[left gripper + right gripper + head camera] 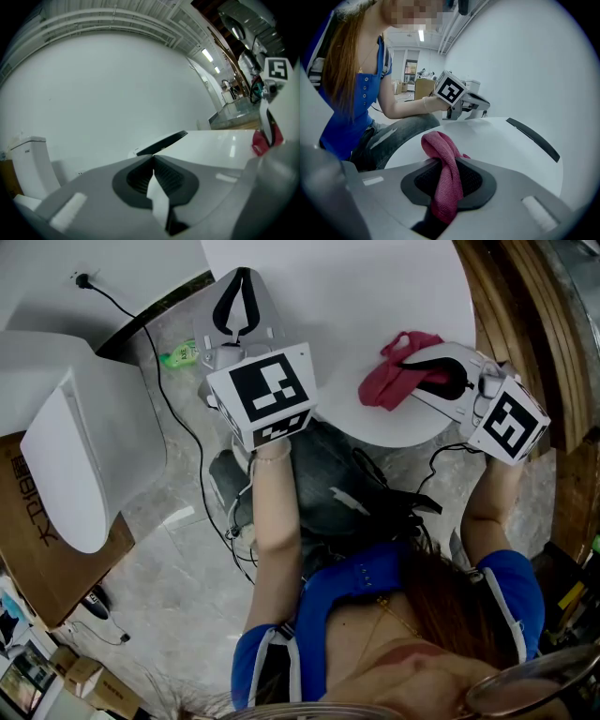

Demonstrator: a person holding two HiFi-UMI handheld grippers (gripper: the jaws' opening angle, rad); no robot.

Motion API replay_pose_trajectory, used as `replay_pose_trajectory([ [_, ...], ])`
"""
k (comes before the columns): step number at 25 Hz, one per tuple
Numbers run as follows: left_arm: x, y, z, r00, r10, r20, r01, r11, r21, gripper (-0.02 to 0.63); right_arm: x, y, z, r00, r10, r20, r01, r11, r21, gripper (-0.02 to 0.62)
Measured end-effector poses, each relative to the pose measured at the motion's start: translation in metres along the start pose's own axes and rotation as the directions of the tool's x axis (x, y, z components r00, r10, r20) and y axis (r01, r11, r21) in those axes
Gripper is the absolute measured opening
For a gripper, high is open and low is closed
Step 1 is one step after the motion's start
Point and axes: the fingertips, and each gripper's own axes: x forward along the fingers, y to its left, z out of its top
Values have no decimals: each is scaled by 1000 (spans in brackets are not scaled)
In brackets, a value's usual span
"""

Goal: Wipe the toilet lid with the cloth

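Right hand-held gripper (443,165) tight around cloth (439,143)

The cloth (392,382) lies on the toilet lid (375,296) near its right front edge, pinched in the right gripper (408,362), with the left gripper (242,277) at the lid's left edge and another toilet (66,465) farther left.

**Grey marbled floor, white wall behind**

Take the cardboard box (42,559) as our marker. A spare white toilet (84,437) sits right against it, and pale marbled floor tiles (178,568) spread out to its right. A black cable (157,376) snakes past beyond. Far across from the box are wooden slats (527,306). There's a plain white wall (108,93), with strip lights (206,55) overhead.
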Motion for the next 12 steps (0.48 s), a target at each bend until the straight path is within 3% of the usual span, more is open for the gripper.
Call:
replay_pose_trajectory([
  [12,0,7,-7,1000,16,-21,-16,1000,14,3,27,13,28,997,72,-1,-71,994,-81,75],
])
